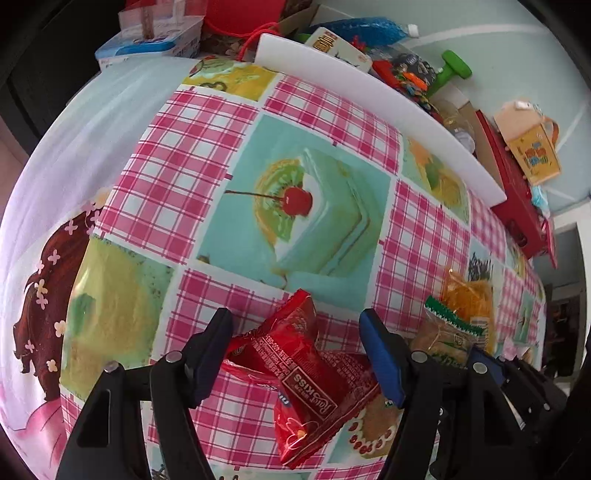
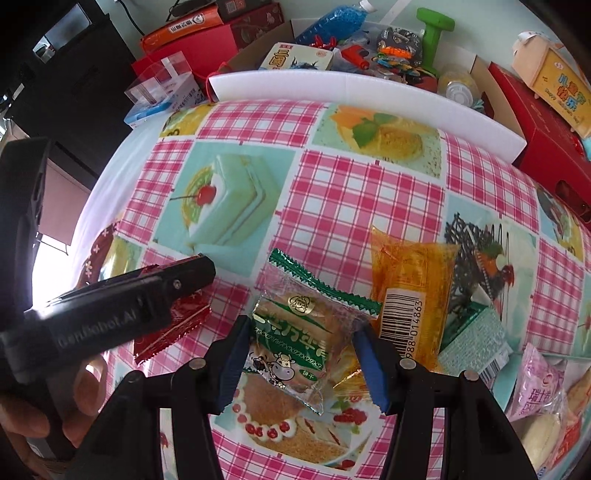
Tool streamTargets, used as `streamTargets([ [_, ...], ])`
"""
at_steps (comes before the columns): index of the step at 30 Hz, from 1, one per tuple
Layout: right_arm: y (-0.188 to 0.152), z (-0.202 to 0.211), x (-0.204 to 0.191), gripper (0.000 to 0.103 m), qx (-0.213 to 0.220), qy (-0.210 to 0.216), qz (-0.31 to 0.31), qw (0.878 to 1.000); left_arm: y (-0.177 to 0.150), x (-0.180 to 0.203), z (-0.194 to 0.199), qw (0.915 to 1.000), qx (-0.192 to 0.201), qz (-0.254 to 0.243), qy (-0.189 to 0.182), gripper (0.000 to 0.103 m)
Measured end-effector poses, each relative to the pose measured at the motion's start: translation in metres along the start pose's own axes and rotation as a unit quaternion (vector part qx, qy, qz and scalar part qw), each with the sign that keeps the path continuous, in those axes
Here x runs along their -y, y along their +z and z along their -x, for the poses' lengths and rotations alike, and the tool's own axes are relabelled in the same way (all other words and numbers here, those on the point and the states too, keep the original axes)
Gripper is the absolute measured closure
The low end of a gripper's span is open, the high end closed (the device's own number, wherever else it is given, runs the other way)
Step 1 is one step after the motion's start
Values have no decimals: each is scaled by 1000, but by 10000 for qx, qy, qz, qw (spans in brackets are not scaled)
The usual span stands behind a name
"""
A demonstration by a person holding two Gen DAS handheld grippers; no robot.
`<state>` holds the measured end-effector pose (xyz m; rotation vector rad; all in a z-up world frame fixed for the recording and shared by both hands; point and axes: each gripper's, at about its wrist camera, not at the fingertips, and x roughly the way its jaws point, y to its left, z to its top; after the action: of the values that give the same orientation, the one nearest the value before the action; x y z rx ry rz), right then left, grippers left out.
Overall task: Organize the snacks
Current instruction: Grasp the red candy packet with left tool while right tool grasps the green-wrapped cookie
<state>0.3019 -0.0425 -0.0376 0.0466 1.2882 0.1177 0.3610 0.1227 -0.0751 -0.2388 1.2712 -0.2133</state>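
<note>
My left gripper (image 1: 295, 325) is open with its jaws either side of red snack packets (image 1: 310, 373) lying on the pink checked tablecloth (image 1: 192, 147). My right gripper (image 2: 301, 332) is open around a clear green-edged biscuit packet (image 2: 295, 332) with a cow print. An orange packet (image 2: 410, 291) with a barcode lies just right of it, and it also shows in the left wrist view (image 1: 469, 302). The left gripper's body (image 2: 122, 295) appears at the left of the right wrist view, over the red packets (image 2: 173, 328).
A white foam board (image 2: 369, 92) borders the far edge of the cloth. Behind it lie boxes, a blue bottle (image 2: 332, 22), a green dumbbell (image 2: 436, 33) and toys. A green box (image 2: 472, 336) and pink and pale packets (image 2: 543, 391) lie at right. A red box (image 2: 546, 140) stands at far right.
</note>
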Motion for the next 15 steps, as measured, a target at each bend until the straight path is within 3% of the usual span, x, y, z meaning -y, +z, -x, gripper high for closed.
streamTargets([
  [4,-6,-3,-2,44,-37,8,-6,10000,-7,2,2,10000,-47,44,-70,30],
  [7,-11,-5,-3,44,-62,1,-3,10000,-12,-6,5,9997,-69,213,116,23],
  [15,-22,-3,2,44,-108,8,-64,9999,-37,-27,13,9983,-369,260,366,23],
])
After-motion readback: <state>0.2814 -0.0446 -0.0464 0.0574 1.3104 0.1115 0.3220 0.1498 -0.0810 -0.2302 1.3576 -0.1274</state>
